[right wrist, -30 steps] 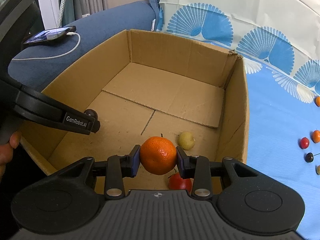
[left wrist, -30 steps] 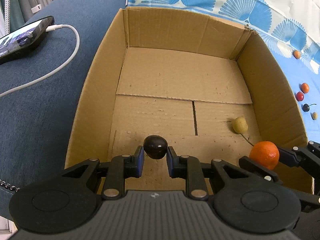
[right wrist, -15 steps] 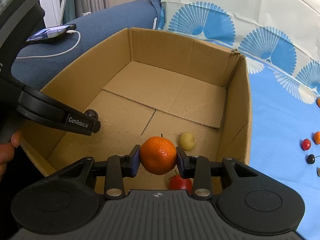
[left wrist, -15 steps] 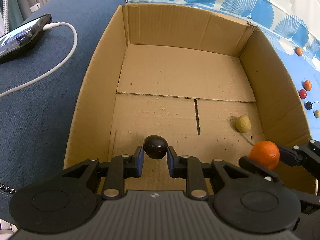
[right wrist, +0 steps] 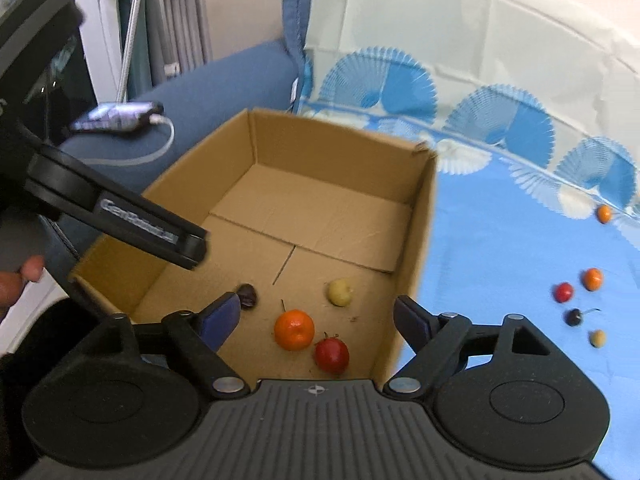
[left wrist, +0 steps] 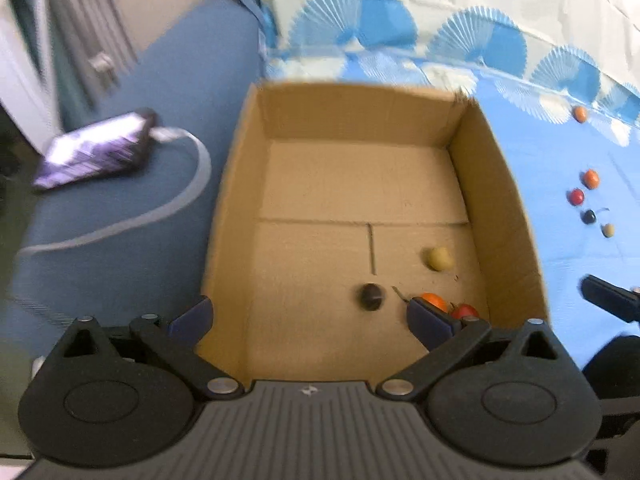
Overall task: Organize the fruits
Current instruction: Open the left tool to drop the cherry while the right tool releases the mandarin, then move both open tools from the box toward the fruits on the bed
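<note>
An open cardboard box holds a dark plum, an orange tangerine, a red fruit and a yellow-green fruit. My left gripper is open and empty, raised above the box's near edge. My right gripper is open and empty, raised above the box's near right corner. Several small fruits lie on the blue cloth: orange ones, a red one, a dark cherry and a pale one.
A phone with a white cable lies on the blue sofa left of the box. Another small orange fruit lies farther back on the fan-patterned cloth. The left gripper's arm reaches over the box's left wall.
Both grippers opened and rose away from the box. The dark plum and the tangerine left the jaws and now lie on the box floor.
</note>
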Demonstrator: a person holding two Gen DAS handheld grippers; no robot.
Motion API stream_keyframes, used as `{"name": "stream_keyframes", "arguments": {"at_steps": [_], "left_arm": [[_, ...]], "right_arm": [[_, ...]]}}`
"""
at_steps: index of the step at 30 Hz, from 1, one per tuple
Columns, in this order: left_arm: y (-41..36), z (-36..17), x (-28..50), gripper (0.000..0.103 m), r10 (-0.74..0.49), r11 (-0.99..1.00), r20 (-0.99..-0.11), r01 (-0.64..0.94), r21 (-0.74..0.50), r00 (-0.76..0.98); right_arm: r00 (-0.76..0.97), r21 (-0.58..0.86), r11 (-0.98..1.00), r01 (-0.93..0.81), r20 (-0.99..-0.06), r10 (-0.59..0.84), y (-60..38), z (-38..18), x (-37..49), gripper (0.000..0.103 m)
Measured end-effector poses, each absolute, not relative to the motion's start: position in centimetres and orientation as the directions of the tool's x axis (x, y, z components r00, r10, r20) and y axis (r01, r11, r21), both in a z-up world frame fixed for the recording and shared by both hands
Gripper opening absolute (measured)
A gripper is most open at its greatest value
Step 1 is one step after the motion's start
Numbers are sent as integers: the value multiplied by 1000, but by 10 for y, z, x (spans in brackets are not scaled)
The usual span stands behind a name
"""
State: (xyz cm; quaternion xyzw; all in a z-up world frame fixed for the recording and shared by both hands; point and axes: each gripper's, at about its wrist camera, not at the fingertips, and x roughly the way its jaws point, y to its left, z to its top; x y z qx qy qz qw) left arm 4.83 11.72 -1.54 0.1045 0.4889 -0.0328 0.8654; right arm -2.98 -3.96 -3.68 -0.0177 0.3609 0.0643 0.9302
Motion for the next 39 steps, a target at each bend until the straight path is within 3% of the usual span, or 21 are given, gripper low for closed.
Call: {"name": "stream_keyframes", "arguments": {"at_steps": [8,22,29,39], "left_arm": [[98,92,-14,103,26,954,-811,227,194,585],[75,250,-119,103,-111,960,-692,258,111,713],[65,280,-150,103,-166,950,-616,292,108,770],[51,286,-158,103,-177,941,-600,313,130,780]], "right_arm": [[816,70,996,-48,-573,79,-64,16,-93,87],[886,97,995,26,-463,22,-99,64,-166,87],[901,113,992,52,-434,2,-107,70,-179,87],[904,110,992,65,-428,-12,-109,70,-180,88]]}}
